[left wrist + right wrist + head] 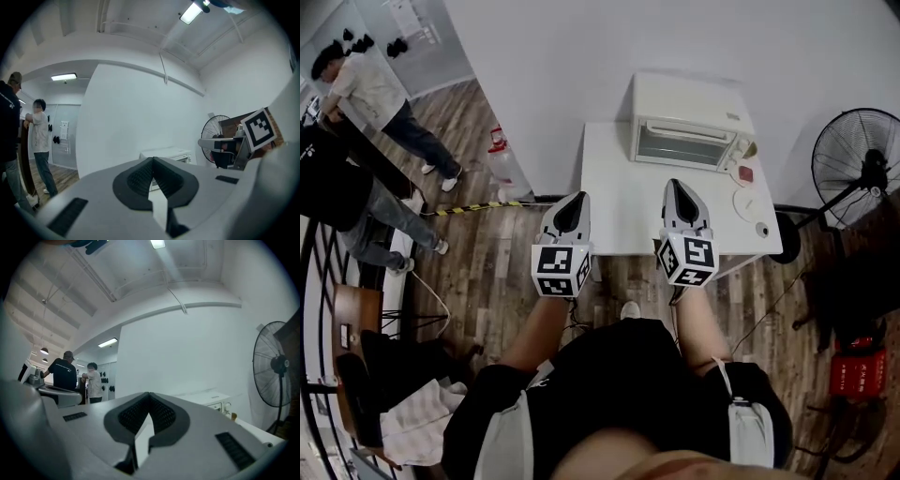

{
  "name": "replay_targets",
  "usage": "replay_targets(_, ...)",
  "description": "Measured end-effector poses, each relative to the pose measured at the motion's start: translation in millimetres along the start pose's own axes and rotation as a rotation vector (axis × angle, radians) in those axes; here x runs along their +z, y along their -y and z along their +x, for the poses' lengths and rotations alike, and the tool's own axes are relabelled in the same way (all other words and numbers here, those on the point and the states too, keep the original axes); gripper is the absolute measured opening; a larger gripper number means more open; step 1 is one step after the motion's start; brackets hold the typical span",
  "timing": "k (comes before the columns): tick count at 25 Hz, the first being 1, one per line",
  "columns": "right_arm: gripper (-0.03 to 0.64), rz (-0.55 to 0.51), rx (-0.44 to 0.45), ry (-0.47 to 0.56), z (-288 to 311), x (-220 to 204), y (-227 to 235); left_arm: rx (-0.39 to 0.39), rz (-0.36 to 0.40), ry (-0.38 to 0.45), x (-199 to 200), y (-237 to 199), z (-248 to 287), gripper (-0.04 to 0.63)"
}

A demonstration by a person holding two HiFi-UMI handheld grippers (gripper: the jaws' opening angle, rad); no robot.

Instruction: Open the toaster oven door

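Toaster oven (pixel 689 127), door closed, on table (pixel 609 192); left tongs (pixel 575 200) and right tongs (pixel 677 187) clenched empty.

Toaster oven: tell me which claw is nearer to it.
Right. The right claw is over the table, in front of the toaster oven; the left claw sits further back, by the table's left edge.

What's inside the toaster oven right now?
The toaster oven door is shut. Through it only a dim grey interior shows; whether anything sits inside cannot be made out from here.
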State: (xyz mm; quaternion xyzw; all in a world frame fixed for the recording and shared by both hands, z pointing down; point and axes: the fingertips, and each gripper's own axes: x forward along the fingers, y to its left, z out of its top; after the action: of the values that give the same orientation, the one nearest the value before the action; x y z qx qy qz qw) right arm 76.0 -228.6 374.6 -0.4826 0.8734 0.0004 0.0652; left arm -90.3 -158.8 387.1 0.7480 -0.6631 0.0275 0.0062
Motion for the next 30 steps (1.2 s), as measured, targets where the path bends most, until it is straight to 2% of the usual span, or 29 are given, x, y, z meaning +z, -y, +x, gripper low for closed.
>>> replay_targets(5,0.003,-0.006,0.018,-0.039,63,-13,38,-0.003,-0.007,-0.008,4,-4,76,0.011)
replay_targets(10,0.003,-0.029,0.010,-0.112,108,-30,55,-0.013,-0.008,-0.024,0,-10,111,0.011)
replay_targets(15,0.066,-0.097,0.024,-0.235,144,-49,46,-0.022,-0.025,-0.035,-4,-31,124,0.011)
replay_targets(18,0.112,-0.189,0.002,-0.358,167,-66,43,-0.031,-0.020,-0.030,-4,-46,126,0.011)
replay_targets(23,0.115,-0.308,-0.021,-0.558,207,-94,47,-0.021,-0.030,-0.022,-4,-71,124,0.011)
replay_targets(26,0.115,-0.310,-0.011,-0.634,232,-112,49,-0.011,-0.037,-0.028,-8,-84,121,0.011)
replay_targets(30,0.115,-0.222,-0.029,-0.697,258,-138,58,0.003,-0.038,-0.038,-13,-99,117,0.011)
